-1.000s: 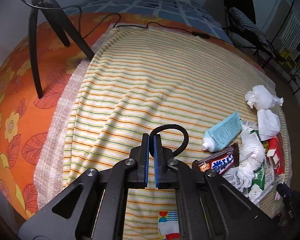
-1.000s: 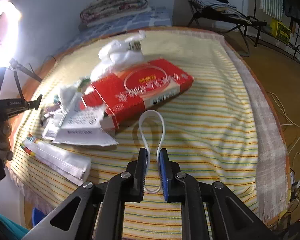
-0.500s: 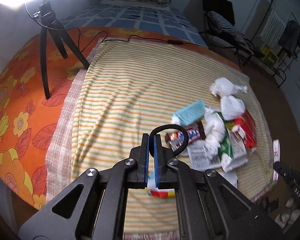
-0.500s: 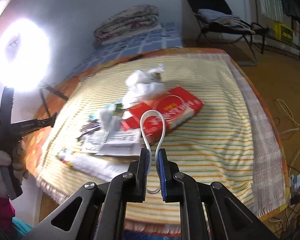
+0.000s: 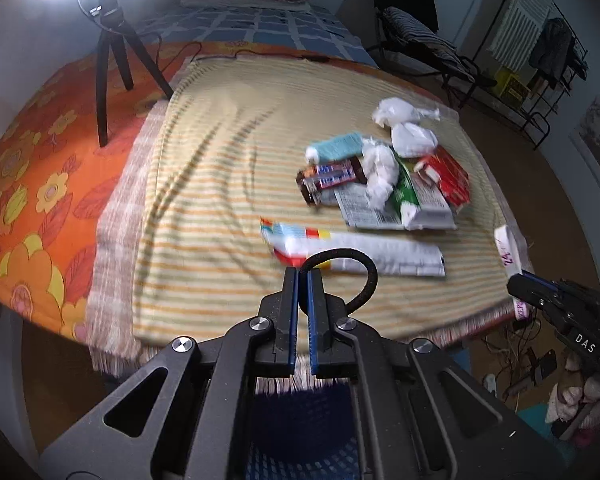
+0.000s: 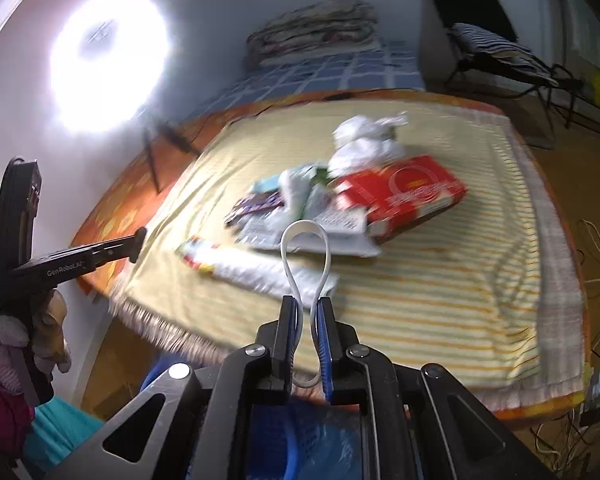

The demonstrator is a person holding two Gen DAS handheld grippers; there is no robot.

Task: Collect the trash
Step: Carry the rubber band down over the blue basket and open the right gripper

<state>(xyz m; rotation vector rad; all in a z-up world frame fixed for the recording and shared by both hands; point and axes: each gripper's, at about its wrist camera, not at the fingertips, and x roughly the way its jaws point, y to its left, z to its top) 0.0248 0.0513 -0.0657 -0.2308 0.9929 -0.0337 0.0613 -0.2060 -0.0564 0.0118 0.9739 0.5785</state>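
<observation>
Both grippers farther back from striped bedspread [image 5: 228,184], left gripper [image 5: 302,276] clamped on black loop [image 5: 360,268], right gripper [image 6: 307,304] on white loop [image 6: 305,248].

The right gripper [image 6: 306,308] pinched a white loop [image 6: 305,248] between its nearly closed jaws. Ahead of it lay a white wrapper [image 6: 256,270], then a red carton [image 6: 404,196] and crumpled tissues [image 6: 364,140]; a blue basket [image 6: 300,440] sat below.

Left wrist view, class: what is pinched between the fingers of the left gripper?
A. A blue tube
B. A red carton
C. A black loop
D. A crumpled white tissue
C: the left gripper is shut on a black loop that arches up from its fingers, while the tissue, carton and tube lie farther off on the striped cloth.
</observation>
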